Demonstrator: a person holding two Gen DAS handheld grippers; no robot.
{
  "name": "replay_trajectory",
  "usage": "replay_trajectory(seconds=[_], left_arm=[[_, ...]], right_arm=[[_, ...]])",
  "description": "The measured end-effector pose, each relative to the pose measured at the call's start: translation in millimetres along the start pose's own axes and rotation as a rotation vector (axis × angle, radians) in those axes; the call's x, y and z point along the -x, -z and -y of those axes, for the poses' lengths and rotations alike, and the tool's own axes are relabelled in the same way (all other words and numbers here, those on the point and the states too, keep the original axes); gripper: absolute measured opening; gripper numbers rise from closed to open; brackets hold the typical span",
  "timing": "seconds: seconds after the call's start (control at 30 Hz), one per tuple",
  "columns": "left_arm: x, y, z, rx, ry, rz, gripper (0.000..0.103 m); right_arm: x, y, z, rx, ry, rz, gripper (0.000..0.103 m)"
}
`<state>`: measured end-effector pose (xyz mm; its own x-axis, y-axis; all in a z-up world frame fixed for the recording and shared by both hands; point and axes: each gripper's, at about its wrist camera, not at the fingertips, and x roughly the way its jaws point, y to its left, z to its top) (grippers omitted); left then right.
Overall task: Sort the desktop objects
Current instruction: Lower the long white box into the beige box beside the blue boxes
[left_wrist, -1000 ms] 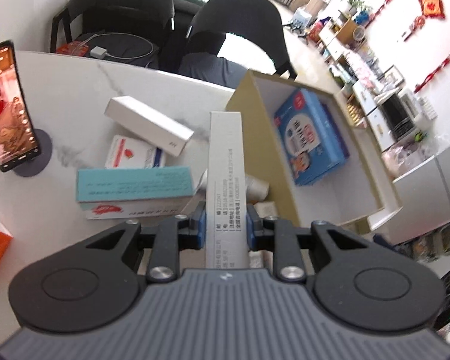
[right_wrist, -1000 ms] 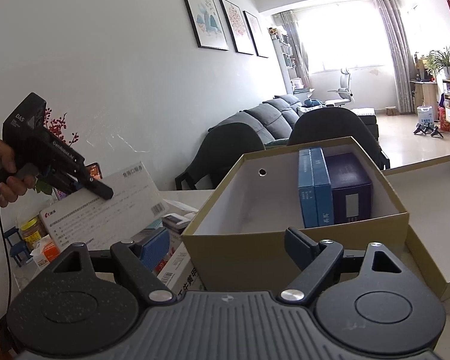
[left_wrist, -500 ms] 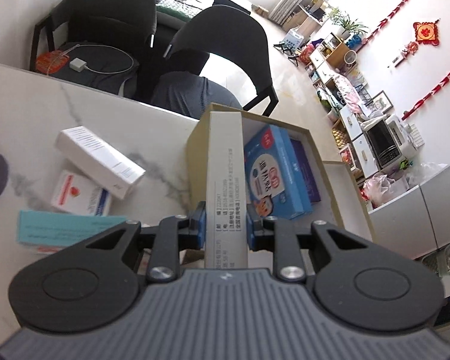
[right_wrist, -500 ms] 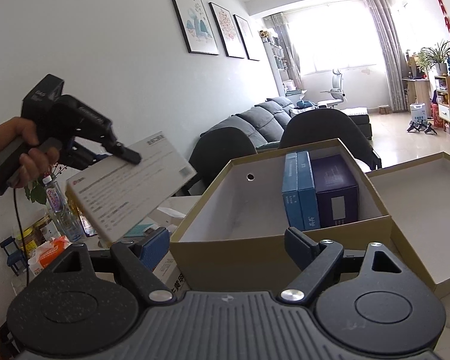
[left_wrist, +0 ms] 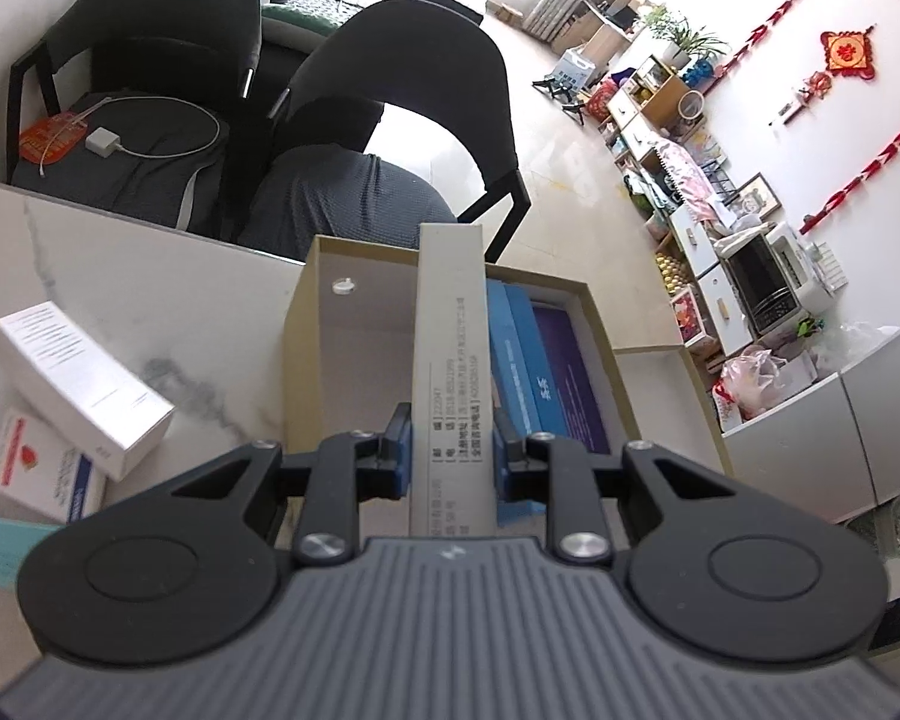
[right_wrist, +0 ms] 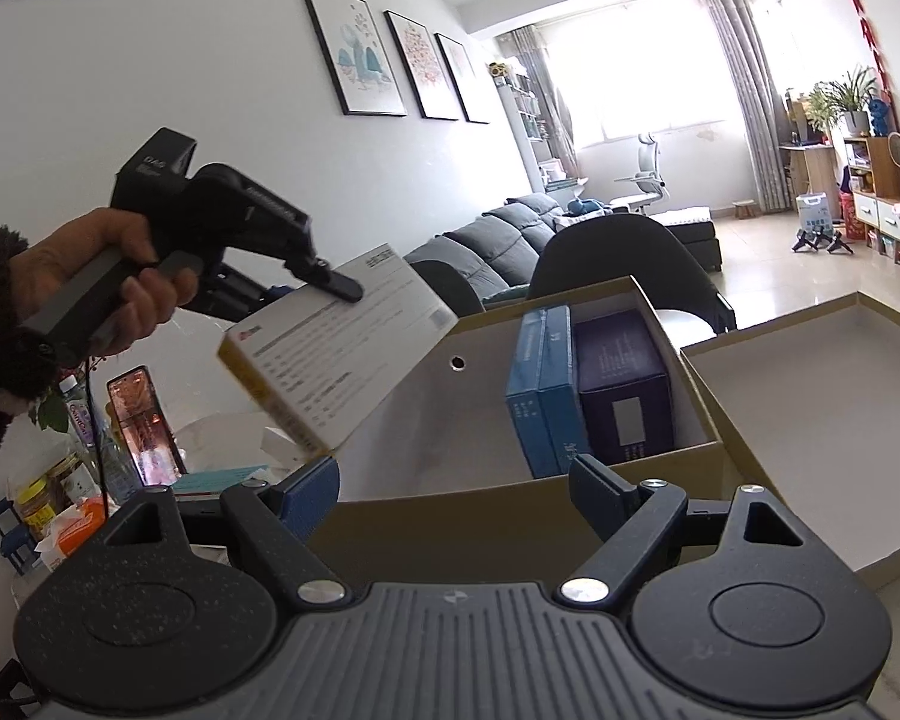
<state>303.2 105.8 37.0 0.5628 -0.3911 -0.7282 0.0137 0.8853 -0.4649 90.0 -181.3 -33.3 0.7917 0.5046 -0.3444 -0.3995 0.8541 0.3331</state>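
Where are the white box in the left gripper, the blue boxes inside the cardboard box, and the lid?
white box (left_wrist: pixel 450 324), left wrist view, on its narrow printed side.
blue boxes (right_wrist: pixel 543 384), right wrist view, on their upright front faces.
lid (right_wrist: pixel 834 420), right wrist view, on its bare white inside.

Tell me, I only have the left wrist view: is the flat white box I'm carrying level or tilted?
Observer: Tilted. The right wrist view shows the flat white box slanting, its low corner just outside the cardboard box, near its left wall.
Operator: Are the right tongs holding anything?
Observer: No, the right tongs are open and empty, close to the cardboard box's near wall.
Operator: Anything beside the box?
Observer: Its lid lies open-side up on the right.
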Motion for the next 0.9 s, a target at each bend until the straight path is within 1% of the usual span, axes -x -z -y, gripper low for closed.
replay_trajectory(seconds=[0.2, 0.37, 0.6, 0.7, 0.8, 0.9], left_arm=[[-27, 0, 5, -0.003, -0.044, -0.007, 0.023], [-50, -3, 8, -0.010, -0.099, -0.013, 0.023], [-71, 0, 11, -0.024, -0.145, -0.034, 0.023], [-77, 1, 12, -0.015, -0.159, -0.038, 0.023], [-86, 1, 12, 0.011, -0.153, -0.049, 0.023], [-89, 3, 14, 0.016, -0.161, -0.048, 0.023]], right_arm=[[-3, 0, 11, -0.019, 0.007, -0.005, 0.086], [-7, -1, 19, -0.032, 0.013, -0.009, 0.086], [-14, -2, 22, -0.027, 0.020, -0.011, 0.086], [-15, -2, 23, -0.028, 0.023, -0.011, 0.086], [-14, -2, 24, -0.030, 0.025, -0.011, 0.086], [-15, -2, 25, -0.031, 0.028, -0.013, 0.086]])
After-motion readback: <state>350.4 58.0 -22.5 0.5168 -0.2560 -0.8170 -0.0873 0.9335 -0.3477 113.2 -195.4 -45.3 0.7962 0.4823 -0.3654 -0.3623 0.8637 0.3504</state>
